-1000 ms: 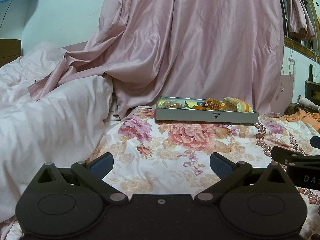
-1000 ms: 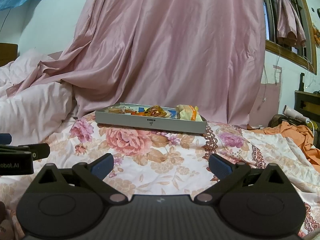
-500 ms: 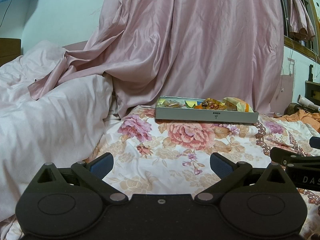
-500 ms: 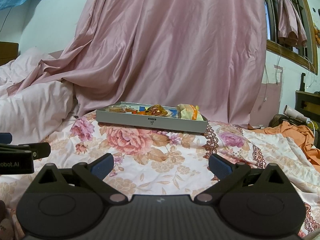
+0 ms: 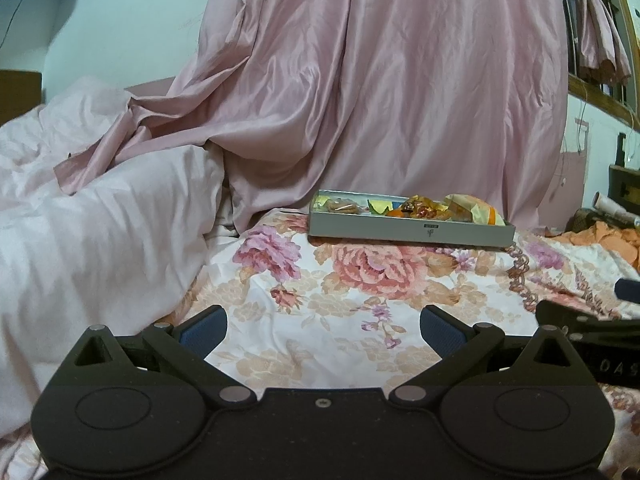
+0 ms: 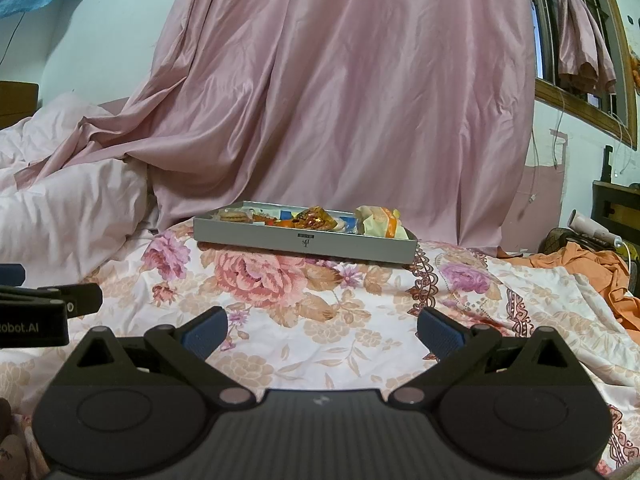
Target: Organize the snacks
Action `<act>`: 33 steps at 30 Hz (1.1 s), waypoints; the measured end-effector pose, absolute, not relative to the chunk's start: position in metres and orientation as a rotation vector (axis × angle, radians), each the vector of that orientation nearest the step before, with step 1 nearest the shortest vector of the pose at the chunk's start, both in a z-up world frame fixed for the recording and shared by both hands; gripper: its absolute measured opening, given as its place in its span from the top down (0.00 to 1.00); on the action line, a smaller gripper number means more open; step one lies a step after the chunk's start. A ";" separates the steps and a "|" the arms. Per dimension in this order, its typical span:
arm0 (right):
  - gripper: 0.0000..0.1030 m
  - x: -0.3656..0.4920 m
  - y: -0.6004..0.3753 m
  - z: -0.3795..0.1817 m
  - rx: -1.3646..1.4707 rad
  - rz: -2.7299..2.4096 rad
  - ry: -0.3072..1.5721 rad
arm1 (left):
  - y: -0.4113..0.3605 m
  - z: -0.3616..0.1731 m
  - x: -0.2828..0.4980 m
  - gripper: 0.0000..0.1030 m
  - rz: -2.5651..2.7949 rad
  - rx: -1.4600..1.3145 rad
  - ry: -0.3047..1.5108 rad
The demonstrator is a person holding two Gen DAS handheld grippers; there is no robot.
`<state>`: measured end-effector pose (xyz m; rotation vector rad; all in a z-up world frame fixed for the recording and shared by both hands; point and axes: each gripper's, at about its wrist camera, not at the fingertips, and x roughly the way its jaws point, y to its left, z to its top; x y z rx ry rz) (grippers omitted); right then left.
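Observation:
A shallow grey tray (image 5: pixel 460 234) lies on the floral bedspread ahead of both grippers; it also shows in the right wrist view (image 6: pixel 240 234). It holds several snacks: cookies (image 6: pixel 233 215), an amber-wrapped sweet (image 6: pixel 314 217) and a yellow-orange wrapped bun (image 6: pixel 380 222). The bun (image 5: pixel 472 210) and cookies (image 5: pixel 340 205) also show in the left wrist view. My left gripper (image 5: pixel 323 326) is open and empty, well short of the tray. My right gripper (image 6: pixel 322 326) is open and empty, also short of the tray.
A pink curtain (image 5: pixel 380 80) hangs right behind the tray. A white-pink duvet (image 5: pixel 100 220) is piled at the left. Orange cloth (image 6: pixel 600 268) lies at the right. The floral bedspread (image 6: pixel 320 300) stretches between the grippers and the tray.
Both grippers have drifted slightly; the tray sits a touch lower in the left view and a touch higher in the right view. The jaws stay open.

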<state>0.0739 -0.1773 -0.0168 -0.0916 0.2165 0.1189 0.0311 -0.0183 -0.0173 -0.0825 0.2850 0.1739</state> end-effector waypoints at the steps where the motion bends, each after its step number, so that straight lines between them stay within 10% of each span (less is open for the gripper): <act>1: 0.00 0.074 -0.177 -0.018 -0.093 0.119 0.218 | -0.018 -0.017 0.032 0.01 0.175 -0.096 0.293; 33: 0.00 0.077 -0.174 -0.018 -0.120 0.135 0.244 | -0.018 -0.021 0.042 0.01 0.232 -0.120 0.384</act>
